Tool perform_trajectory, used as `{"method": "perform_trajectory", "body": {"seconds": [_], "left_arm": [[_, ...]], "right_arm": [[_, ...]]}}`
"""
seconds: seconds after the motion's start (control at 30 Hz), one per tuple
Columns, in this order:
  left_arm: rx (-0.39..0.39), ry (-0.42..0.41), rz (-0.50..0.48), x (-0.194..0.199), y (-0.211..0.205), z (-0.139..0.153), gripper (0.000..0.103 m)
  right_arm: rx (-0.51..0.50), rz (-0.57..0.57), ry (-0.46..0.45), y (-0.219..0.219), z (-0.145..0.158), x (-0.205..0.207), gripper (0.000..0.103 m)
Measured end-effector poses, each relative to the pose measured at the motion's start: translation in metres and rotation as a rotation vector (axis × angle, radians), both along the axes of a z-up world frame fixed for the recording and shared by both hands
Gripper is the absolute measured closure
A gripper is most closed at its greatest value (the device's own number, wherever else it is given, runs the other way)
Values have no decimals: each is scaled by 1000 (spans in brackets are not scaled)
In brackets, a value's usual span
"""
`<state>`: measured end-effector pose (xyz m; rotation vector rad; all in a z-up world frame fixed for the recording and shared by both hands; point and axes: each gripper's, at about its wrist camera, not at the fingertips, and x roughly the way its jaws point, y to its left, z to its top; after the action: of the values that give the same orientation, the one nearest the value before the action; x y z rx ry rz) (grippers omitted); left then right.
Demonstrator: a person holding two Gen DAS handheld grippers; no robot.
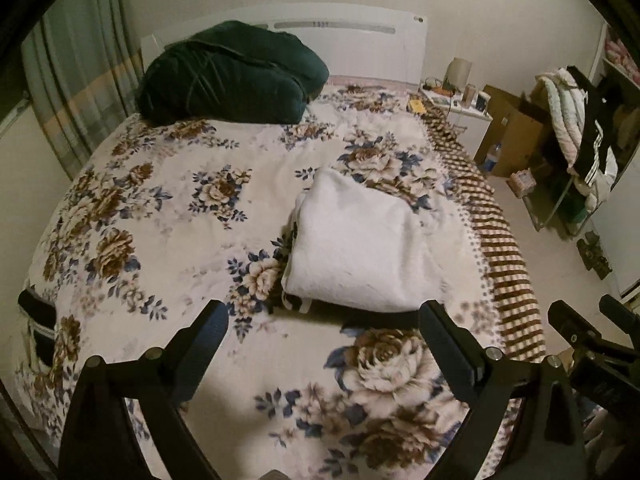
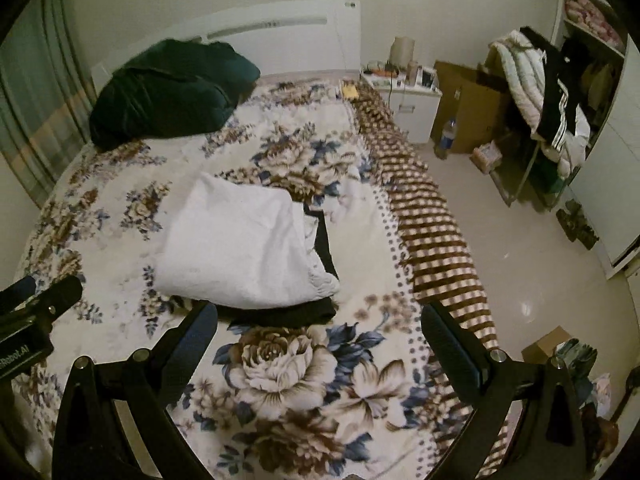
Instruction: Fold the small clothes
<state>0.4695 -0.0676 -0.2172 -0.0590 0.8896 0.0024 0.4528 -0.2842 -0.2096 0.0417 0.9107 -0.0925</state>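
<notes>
Left gripper (image 1: 324, 316) and right gripper (image 2: 320, 318): jaws of both spread wide, nothing between them, both above the flowered blanket (image 1: 168, 208) on the bed. Just beyond the fingertips, a folded white garment (image 1: 356, 244) lies flat on the blanket near the bed's right edge, with a dark piece of clothing (image 2: 304, 314) showing under its near and right sides. Farther back, a dark green pillow (image 1: 228, 76) sits against the white headboard (image 1: 352, 44).

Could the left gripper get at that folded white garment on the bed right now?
Probably yes. The left gripper is open and empty, and the white garment lies just ahead on the floral bedspread with nothing between them. The right gripper stands clear beside it.
</notes>
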Motion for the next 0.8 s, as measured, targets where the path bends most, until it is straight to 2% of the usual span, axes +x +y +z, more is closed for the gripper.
{"method": "perform_trajectory", "body": {"seconds": [0.27,0.53,0.67,0.8], "left_arm": [[35,-68,0,-73,-21,60,6],[40,-141,41,-136,-27,116,6],[51,-173,49,-162,-25,140,6],[58,-190,43,-184,-26,151,6]], "right_arm": [[-6,19,-95,-12,90,-90,0],[-17,46,-201,-14,174,-171,0],[-24,58,-234,-10,206,-202,0],[-39,68,-262,-4,232,-233,0]]}}
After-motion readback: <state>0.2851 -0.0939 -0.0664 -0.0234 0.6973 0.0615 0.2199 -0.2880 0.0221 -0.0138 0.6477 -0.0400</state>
